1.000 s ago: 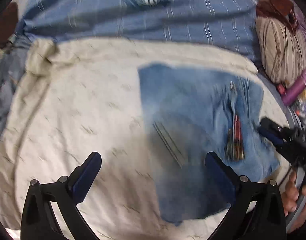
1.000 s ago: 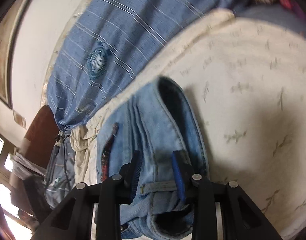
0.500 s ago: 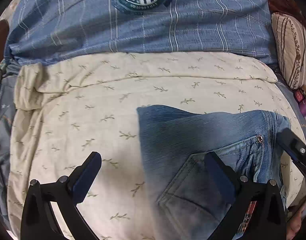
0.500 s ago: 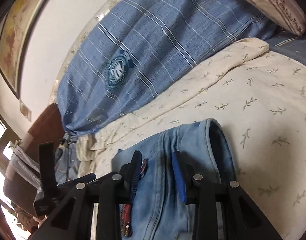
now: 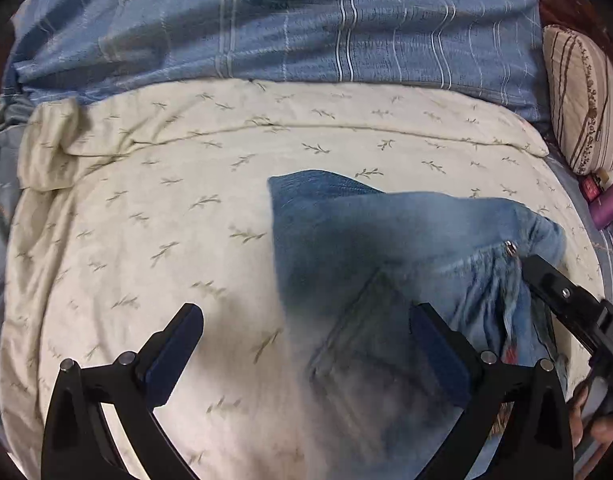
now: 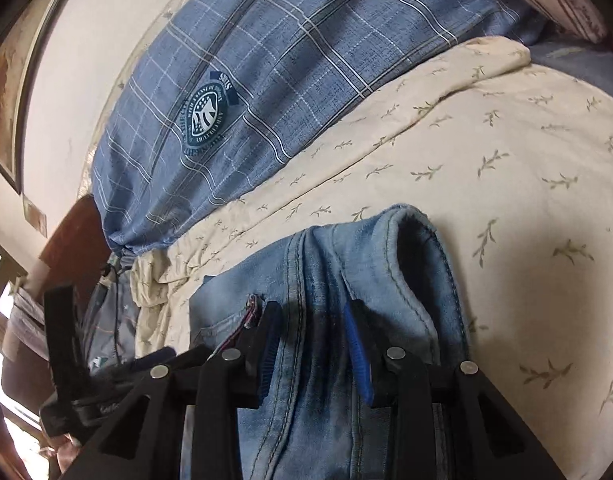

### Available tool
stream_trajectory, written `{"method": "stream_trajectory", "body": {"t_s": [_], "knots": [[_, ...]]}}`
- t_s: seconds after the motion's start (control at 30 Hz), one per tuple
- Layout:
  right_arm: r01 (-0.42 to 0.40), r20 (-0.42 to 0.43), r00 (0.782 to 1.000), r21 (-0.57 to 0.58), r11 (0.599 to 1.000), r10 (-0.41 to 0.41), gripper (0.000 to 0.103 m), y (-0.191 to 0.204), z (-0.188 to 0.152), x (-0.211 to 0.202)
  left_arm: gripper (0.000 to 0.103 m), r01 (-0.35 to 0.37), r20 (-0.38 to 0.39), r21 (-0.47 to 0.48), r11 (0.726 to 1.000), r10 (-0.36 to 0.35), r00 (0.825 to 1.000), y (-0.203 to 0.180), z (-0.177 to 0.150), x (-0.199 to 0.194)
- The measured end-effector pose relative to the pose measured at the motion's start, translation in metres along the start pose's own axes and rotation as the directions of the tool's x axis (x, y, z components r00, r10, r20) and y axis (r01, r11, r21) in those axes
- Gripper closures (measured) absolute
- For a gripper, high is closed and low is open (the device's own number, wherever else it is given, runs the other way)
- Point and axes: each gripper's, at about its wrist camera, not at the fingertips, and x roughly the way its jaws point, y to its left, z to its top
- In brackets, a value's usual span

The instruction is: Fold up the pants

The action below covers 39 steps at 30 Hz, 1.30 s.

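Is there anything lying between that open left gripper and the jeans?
Nothing visible. The left gripper hangs open right over the jeans, with only cream sheet under its other side. The right gripper already clamps the jeans' edge.

- The jeans (image 5: 386,248), which a second ago lay flat with the red-striped pocket trim facing up, are now turned over, back pocket (image 5: 370,332) uppermost.
- The right gripper (image 6: 312,344) has swung from a steep tilt to nearly level, and its fingers have spread a little around the denim seam.
- The left gripper (image 5: 306,344) has moved closer to the cream sheet (image 5: 146,208).
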Motion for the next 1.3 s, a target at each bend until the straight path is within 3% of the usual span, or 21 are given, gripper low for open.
{"method": "stream_trajectory", "body": {"t_s": [0.17,0.37,0.73,1.3], "knots": [[0.009,0.005,1.000,-0.063,0.998,-0.009,0.067,0.010,-0.010,-0.016,0.000,0.056,0.064,-0.013,0.998,-0.055,0.996,0.007,-0.020,-0.043],[0.018,-0.004,1.000,-0.133,0.991,-0.019,0.066,0.022,-0.029,-0.031,0.000,0.074,0.046,0.027,0.997,-0.075,0.996,0.006,-0.048,-0.060],[-0.006,0.001,1.000,-0.065,0.998,0.006,0.066,0.013,-0.058,-0.062,0.000,0.054,-0.060,0.103,0.993,-0.048,0.997,-0.008,-0.092,-0.046],[-0.004,-0.069,0.998,-0.035,0.999,0.002,0.065,0.007,-0.063,-0.059,0.000,0.092,-0.091,0.074,0.993,-0.085,0.992,-0.003,-0.097,-0.029]]}}
